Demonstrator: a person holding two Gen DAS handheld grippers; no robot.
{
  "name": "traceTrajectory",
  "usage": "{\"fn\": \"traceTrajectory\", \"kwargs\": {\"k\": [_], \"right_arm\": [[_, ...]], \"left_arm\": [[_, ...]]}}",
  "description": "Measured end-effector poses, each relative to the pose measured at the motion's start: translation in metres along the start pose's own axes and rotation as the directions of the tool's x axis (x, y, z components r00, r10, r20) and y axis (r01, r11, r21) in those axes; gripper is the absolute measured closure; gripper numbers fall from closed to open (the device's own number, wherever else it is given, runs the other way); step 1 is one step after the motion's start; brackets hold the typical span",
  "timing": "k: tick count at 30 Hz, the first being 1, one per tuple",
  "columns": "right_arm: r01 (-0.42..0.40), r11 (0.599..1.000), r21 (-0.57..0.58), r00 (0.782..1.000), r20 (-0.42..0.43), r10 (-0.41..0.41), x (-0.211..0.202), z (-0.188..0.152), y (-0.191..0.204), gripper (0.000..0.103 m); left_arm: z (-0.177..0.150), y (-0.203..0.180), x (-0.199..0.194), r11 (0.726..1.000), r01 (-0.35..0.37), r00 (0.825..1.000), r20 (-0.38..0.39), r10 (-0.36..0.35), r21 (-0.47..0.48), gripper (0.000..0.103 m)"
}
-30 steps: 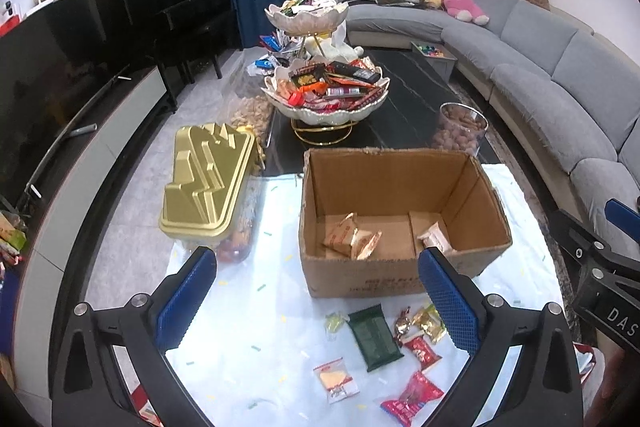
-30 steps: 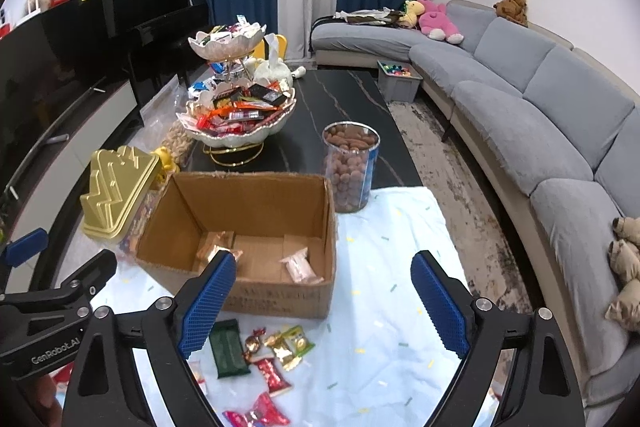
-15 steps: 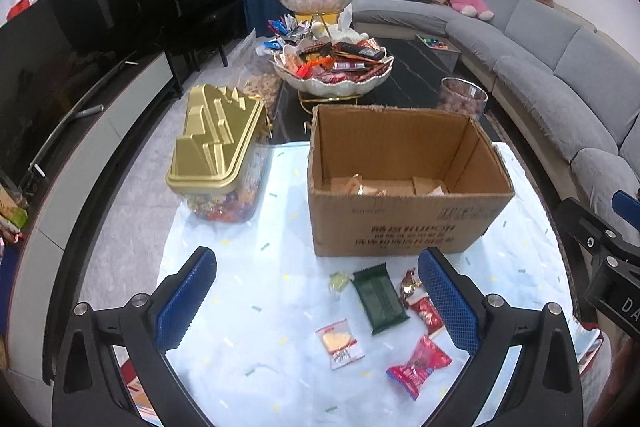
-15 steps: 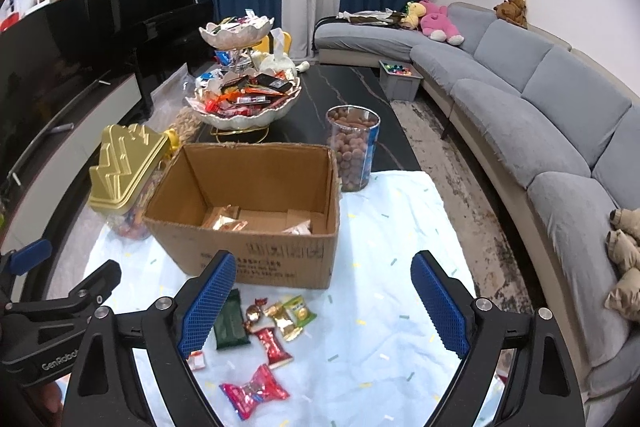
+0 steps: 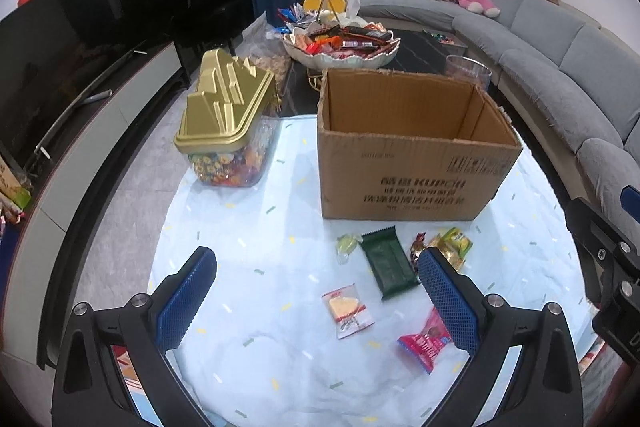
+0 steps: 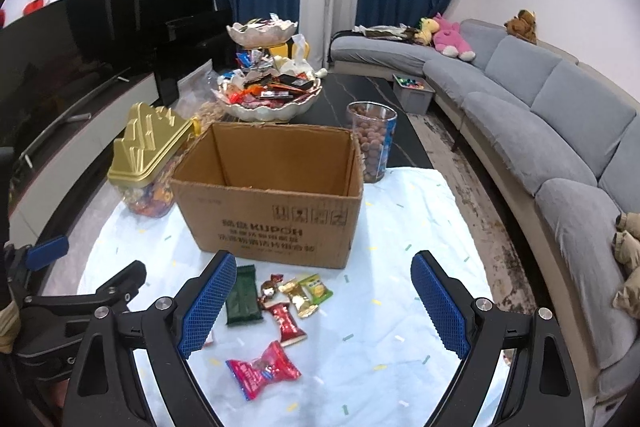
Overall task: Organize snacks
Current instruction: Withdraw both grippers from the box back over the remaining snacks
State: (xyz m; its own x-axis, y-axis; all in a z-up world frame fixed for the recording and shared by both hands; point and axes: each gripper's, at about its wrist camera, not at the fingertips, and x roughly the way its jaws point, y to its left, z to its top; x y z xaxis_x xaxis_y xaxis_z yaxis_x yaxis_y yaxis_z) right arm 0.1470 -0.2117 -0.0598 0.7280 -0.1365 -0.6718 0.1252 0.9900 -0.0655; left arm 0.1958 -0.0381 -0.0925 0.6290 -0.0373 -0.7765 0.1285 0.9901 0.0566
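Observation:
An open cardboard box (image 5: 412, 163) (image 6: 272, 203) stands on the pale blue cloth. Loose snacks lie in front of it: a dark green bar (image 5: 387, 266) (image 6: 241, 295), a clear packet with a yellow biscuit (image 5: 347, 309), a pink-red candy (image 5: 426, 343) (image 6: 262, 369), a red wrapper (image 6: 286, 319), gold and green-yellow packets (image 6: 306, 293). My left gripper (image 5: 316, 299) is open and empty, low over the cloth before the snacks. My right gripper (image 6: 324, 303) is open and empty, just above the snacks.
A clear candy jar with a gold lid (image 5: 226, 123) (image 6: 148, 155) stands left of the box. A two-tier bowl of snacks (image 5: 340, 43) (image 6: 268, 99) and a clear tub of brown balls (image 6: 372, 143) stand behind. A grey sofa (image 6: 560, 131) curves on the right.
Both grippers have dropped lower and pulled back toward the near edge. The box's inside has gone out of sight and the loose snacks now sit between the fingers.

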Motion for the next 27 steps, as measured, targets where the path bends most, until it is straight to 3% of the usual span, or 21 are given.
{"fn": "traceTrajectory", "kwargs": {"k": [9, 27], "right_arm": [[-0.010, 0.999, -0.043, 1.000, 0.021, 0.011, 0.004, -0.032, 0.009, 0.013], [-0.069, 0.988, -0.139, 0.987, -0.152, 0.048, 0.062, -0.053, 0.017, 0.013]], "left_arm": [[-0.031, 0.001, 0.015, 1.000, 0.024, 1.000, -0.008, -0.024, -0.017, 0.001], [-0.054, -0.005, 0.068, 0.999, 0.027, 0.990, -0.140, -0.033, -0.043, 0.001]]}}
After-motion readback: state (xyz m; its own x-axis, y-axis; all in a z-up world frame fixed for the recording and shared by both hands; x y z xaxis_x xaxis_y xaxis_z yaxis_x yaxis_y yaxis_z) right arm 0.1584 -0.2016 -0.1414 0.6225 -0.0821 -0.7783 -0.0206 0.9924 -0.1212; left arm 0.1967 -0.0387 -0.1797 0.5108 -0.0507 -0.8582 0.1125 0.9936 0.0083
